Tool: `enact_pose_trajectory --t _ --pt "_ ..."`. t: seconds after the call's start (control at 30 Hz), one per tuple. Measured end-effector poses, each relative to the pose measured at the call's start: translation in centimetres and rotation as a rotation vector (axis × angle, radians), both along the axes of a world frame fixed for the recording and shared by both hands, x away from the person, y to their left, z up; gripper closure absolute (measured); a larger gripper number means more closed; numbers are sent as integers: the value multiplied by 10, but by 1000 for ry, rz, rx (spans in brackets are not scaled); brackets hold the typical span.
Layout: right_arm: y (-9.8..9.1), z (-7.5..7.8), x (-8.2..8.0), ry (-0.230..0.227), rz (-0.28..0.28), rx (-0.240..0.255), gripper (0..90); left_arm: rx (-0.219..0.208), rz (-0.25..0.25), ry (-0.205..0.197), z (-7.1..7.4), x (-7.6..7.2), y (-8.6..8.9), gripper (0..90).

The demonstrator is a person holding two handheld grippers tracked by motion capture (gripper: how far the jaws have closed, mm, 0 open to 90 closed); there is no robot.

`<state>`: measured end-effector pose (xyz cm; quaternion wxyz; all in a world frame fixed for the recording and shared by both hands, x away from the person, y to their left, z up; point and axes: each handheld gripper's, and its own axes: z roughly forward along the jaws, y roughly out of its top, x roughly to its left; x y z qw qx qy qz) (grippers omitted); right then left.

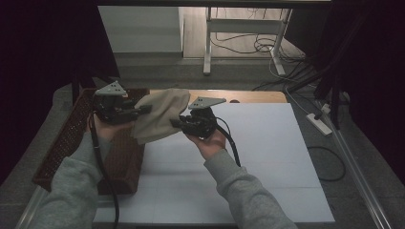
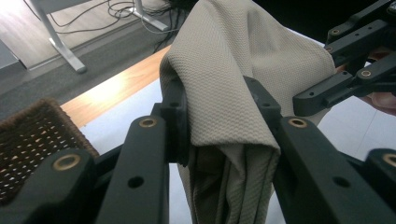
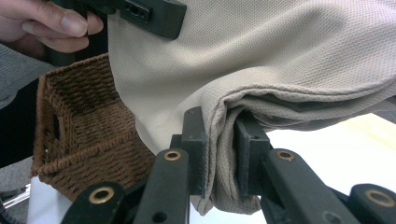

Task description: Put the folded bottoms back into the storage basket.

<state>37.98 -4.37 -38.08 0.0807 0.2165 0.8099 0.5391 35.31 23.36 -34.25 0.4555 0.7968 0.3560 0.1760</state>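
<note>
Beige cloth (image 1: 160,116) is held aloft above the counter (image 1: 267,157), stretched between two sets of tongs at about the 11 o'clock part of the high view. The left tongs (image 1: 143,109) are clamped on one bunched edge of the cloth, and the right tongs (image 1: 175,123) are clamped on another fold. The counter is covered by a white sheet, with a strip of bare pale wood (image 1: 248,97) seen along its far edge at 12 o'clock. A brown woven basket (image 1: 71,138) is set at the counter's left side, toward 9 o'clock, just below the left tongs. Beyond the counter, grey flooring is seen, along with the white legs of another desk (image 1: 208,43) and loose cables (image 1: 258,45) at 1 o'clock. Dark curtains (image 1: 43,43) are hung at both sides of the room.
</note>
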Motion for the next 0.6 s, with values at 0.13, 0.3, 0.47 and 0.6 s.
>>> enact_pose_trajectory --t 0.13,0.3,0.47,0.6 --pt "5 3 0 -2 8 2 763 0 8 -5 3 -2 5 662" --pt "14 5 0 -1 18 5 763 -3 21 -7 5 -5 13 662" --pt "23 5 1 2 27 7 763 3 34 -6 6 -8 22 662" --pt "33 5 2 4 35 11 763 5 48 -6 7 -10 30 662"
